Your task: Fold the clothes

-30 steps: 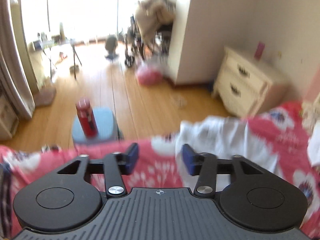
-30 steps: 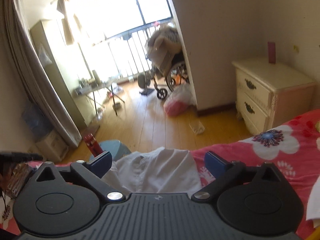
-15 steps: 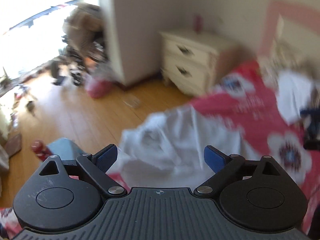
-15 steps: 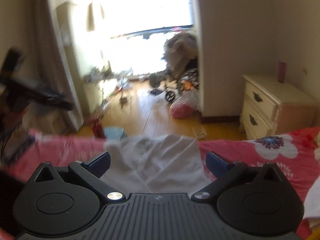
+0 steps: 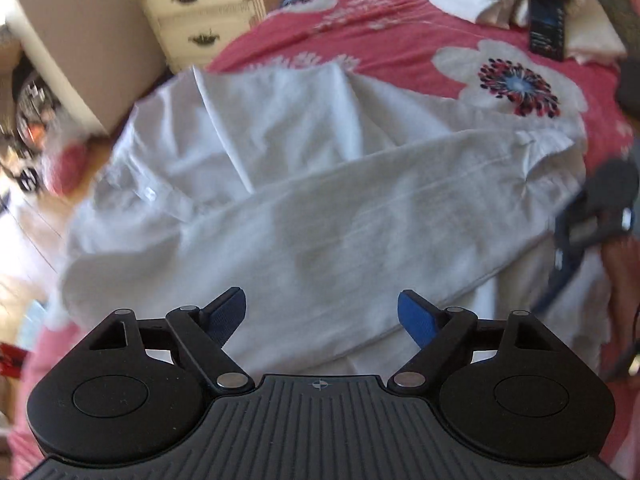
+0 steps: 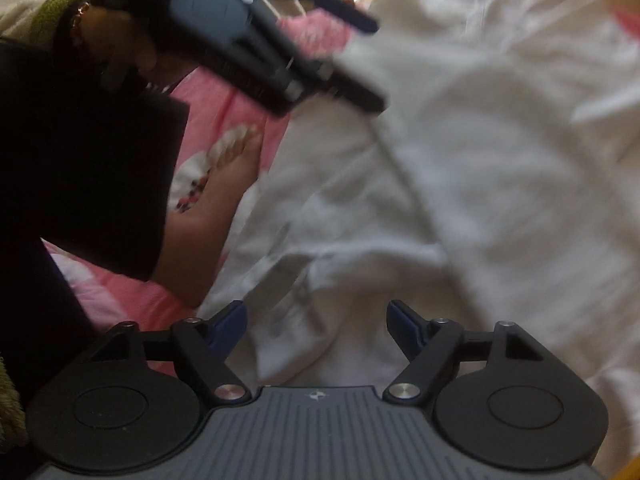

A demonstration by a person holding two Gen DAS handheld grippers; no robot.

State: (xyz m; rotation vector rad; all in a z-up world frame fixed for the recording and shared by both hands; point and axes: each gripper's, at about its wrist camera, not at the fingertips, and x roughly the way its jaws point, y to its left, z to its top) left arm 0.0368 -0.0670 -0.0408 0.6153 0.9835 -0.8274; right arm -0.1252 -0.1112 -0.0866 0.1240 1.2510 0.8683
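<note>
One white shirt point(image 5: 320, 184) lies rumpled on the red flowered bedspread point(image 5: 400, 28). It looks light, soft and floppy; best pinched at a hem or sleeve edge. Two grippers: left gripper point(image 5: 322, 314) and right gripper point(image 6: 316, 322) both parted and just narrowing, gripping nothing, cloth below.

Daylight glares in from the left of the left view, blowing out the floor. Both fisheye views bend at the edges. The right view is dimmer and motion-blurred, with the shirt point(image 6: 460, 184) smeared.
</note>
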